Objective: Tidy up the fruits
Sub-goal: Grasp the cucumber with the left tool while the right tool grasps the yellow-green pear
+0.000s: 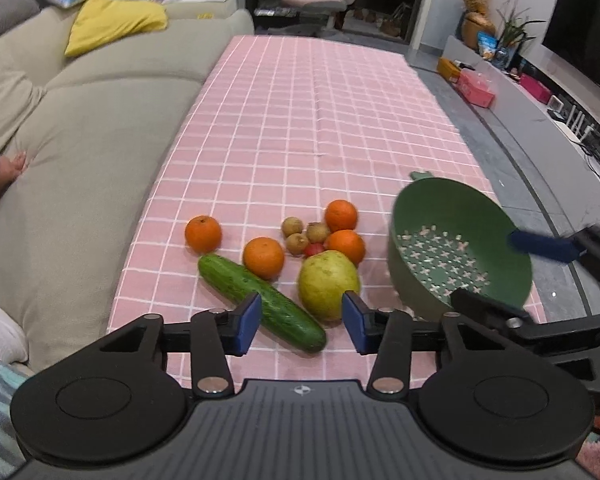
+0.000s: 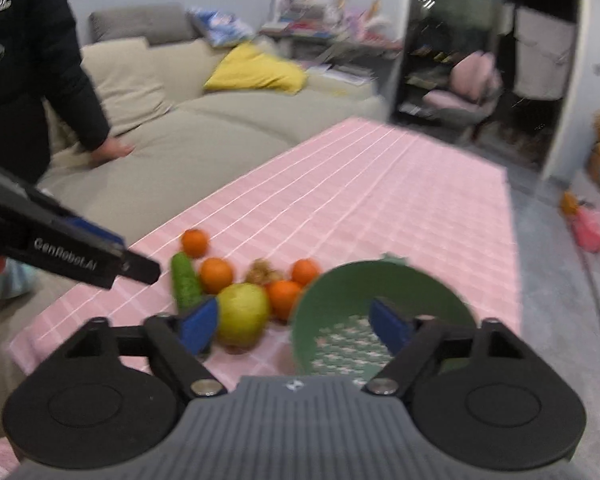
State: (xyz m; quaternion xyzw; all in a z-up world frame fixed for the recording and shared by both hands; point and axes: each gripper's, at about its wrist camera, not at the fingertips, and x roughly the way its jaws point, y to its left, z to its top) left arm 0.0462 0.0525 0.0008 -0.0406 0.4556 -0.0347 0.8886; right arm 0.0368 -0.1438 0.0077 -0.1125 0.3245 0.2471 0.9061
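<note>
A beige sofa [image 1: 100,128] runs along one side of a long table under a pink checked cloth [image 1: 300,120], and the fruit is gathered at the cloth's near end. The green colander [image 1: 460,248] is tipped on its side with nothing inside it, its rim between the spread fingers of the right gripper [image 2: 296,322]; whether the pads touch it I cannot tell. The left gripper [image 1: 300,320] hangs open above the table edge, its jaws wide apart, with one cucumber [image 1: 260,300] lying slantwise by its left pad and one yellow-green pear [image 1: 328,284] just ahead of the right pad. Beyond these sit four oranges [image 1: 203,233], three small brown kiwis [image 1: 304,232] touching one another, and one small red fruit [image 1: 314,249] half hidden behind the pear.
</note>
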